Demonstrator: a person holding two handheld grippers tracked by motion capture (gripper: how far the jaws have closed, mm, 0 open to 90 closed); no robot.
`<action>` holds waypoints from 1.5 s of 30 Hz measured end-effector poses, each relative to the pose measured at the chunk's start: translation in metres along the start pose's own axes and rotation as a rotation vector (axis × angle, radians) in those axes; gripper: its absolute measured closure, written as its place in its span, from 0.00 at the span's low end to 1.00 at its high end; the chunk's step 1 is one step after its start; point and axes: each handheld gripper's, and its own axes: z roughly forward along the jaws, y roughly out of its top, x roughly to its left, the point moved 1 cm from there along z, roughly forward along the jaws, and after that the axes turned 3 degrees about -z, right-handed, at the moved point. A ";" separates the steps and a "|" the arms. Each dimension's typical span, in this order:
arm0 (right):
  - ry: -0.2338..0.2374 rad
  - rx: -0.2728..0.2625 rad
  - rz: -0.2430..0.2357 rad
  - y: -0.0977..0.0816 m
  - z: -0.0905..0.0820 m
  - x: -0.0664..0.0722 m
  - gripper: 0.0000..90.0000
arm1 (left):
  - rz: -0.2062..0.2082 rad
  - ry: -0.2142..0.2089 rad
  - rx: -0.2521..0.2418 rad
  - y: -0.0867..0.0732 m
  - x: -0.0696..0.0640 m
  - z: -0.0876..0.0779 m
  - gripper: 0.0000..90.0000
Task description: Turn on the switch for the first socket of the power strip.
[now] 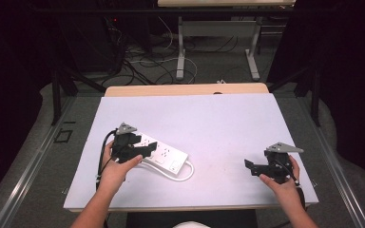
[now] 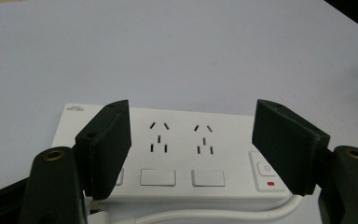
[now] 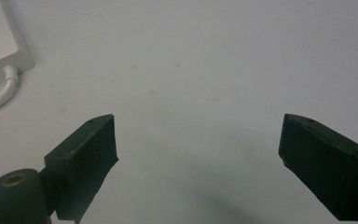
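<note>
A white power strip lies flat on the left half of the white table mat, and its white cable loops at its right end. My left gripper hovers open over the strip's left part. In the left gripper view the open left gripper straddles the power strip, with two socket groups between the jaws and a switch with a red mark by the right jaw. My right gripper is open near the mat's right front, empty. The right gripper faces bare mat, with the strip's end and cable far left.
The mat covers a wooden table whose far edge shows. Beyond it, the metal legs of another table and loose cables lie on the floor. Dark frame posts stand at both sides.
</note>
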 end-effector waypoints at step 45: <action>-0.011 -0.001 0.014 0.000 0.000 0.000 0.12 | -0.170 0.139 -0.143 -0.062 0.079 -0.060 0.01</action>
